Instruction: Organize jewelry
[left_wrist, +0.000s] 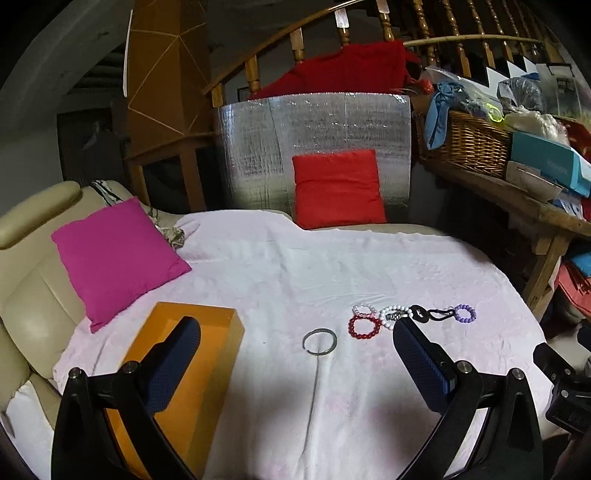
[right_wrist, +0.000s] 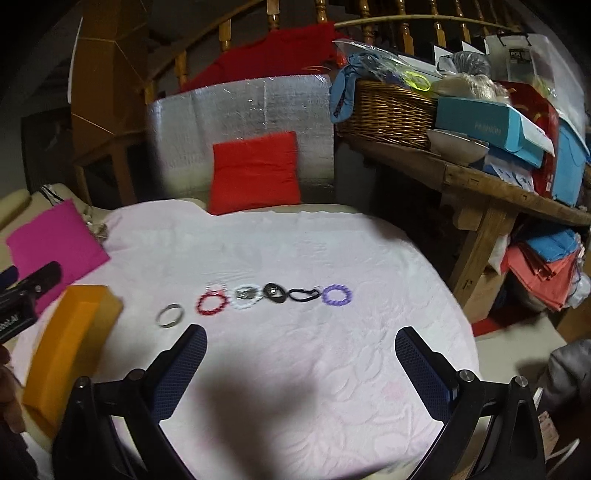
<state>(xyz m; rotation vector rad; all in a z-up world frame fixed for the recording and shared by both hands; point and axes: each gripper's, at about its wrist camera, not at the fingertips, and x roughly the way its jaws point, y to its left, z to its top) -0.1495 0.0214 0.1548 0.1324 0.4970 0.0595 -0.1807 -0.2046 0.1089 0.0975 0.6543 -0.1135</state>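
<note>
On the pink blanket (left_wrist: 332, 266), bracelets (right_wrist: 210, 302) beside orange box (left_wrist: 184, 362), both tools spread, empty.

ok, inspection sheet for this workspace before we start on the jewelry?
Surface: pale pink textured cloth over a cream sofa.
Job's things: orange box at left; silver bangle, red bead bracelet, white bead bracelet, black pieces and purple bead bracelet lie in a row.
Clutter: magenta cushion, red cushion.
Grippers: left gripper and right gripper both open, holding nothing, above the cloth.
Cables: nothing seen.
Surroundings: foil panel, wicker basket, loaded wooden bench, stair railing.
</note>
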